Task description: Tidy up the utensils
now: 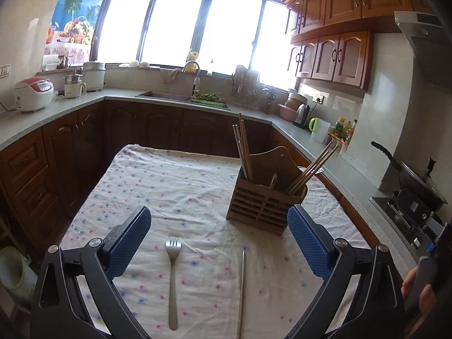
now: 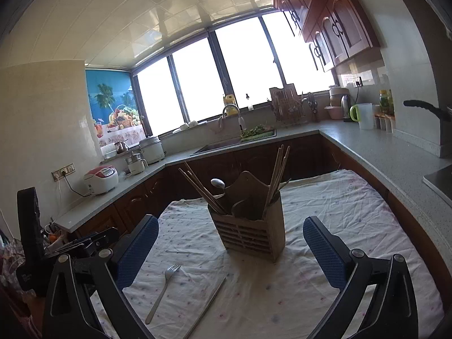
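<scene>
We were between pickups: both grippers hung back from the table (image 1: 93, 186), which was draped in a white cloth dotted with pink and blue. Our left gripper (image 1: 219, 240) had its blue-padded fingers (image 1: 130, 243) spread as wide as they go, with nothing held; the right gripper (image 2: 230, 251) likewise stood wide open and empty. Two pieces remained loose on the cloth: a stainless steel fork (image 1: 172, 279), tines pointing away from us, and just beside it to the right a slim metal chopstick (image 1: 242, 293), lying nearly parallel and apart from it. Beyond them stood the slatted brown wooden utensil holder (image 1: 264, 200), upright, already carrying several wooden chopsticks (image 1: 244, 147) in its compartments and, seen from the right wrist, a metal spoon (image 2: 218, 183). We judged the sorting mostly done, with these two items left. The next move called for lowering one gripper over the fork's thin handle, closing low against the cloth, then lifting it and dropping it handle-down into a compartment without tipping the holder.
</scene>
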Available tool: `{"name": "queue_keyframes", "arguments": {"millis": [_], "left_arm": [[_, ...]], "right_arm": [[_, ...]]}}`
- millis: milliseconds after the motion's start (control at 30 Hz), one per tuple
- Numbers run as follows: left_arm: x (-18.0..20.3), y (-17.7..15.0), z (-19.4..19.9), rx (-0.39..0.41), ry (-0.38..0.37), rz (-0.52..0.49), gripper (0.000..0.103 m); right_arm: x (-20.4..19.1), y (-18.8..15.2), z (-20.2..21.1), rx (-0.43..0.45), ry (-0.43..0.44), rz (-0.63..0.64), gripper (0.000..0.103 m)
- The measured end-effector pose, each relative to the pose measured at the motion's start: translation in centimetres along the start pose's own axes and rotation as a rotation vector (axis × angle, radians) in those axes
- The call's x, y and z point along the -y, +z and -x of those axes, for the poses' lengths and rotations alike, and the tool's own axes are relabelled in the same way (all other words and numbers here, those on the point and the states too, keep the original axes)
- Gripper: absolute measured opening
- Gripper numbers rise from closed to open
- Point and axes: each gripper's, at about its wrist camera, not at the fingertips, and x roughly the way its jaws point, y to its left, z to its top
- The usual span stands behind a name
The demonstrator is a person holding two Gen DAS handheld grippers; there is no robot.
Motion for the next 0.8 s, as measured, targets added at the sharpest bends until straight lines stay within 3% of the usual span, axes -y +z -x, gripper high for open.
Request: {"name": "queue_keyframes", "arguments": {"millis": [133,367,567,800], "left_arm": [[0.1,-2.1,1.4,0.034,0.035,-0.02,0.103],[0.1,-7.4,1.8,0.03,0.09,-0.052,0.103],[0.0,-10.8,1.8,-0.017,0.112,-0.083,0.103],[0.0,-12.5,3.1,-0.005,0.133,-0.103,0.103]], "right_arm": [[-1.1,-2.9,0.5,0.009,-0.056,0.084,0.103],[-1.3,-8.6,1.1,-0.005,-0.112,0.122,0.103],[-0.8,-11.1,2.0,-0.05,-0.134,0.13,0.103],[-0.1,-12.1,3.3,-0.058,-0.142,0.115,0.103]]}}
